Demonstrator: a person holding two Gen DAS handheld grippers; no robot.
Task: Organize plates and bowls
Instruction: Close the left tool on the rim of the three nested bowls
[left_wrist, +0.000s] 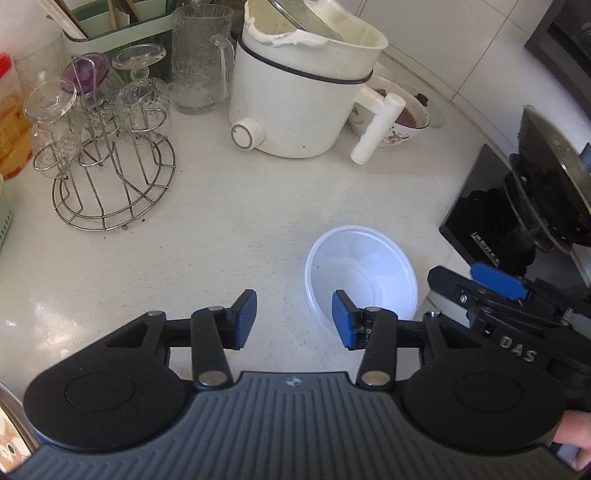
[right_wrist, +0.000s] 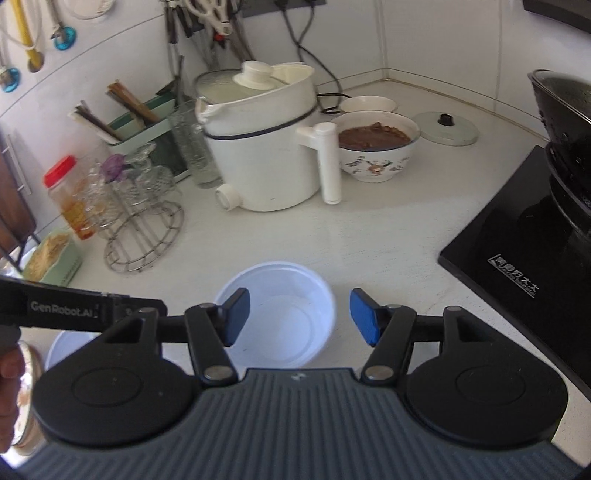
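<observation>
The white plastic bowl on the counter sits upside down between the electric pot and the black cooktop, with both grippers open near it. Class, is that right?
Not quite: the white plastic bowl stands right way up, its empty inside showing in the right wrist view. The rest holds: electric pot behind, black cooktop beside, left gripper and right gripper open.

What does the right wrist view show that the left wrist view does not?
Only the right wrist view shows the white plate behind the patterned bowl, and a second plastic bowl at lower left. Only the left wrist view shows the right hand-held gripper from outside. Both show the clear plastic bowl, the white cooker and the glass rack.
</observation>
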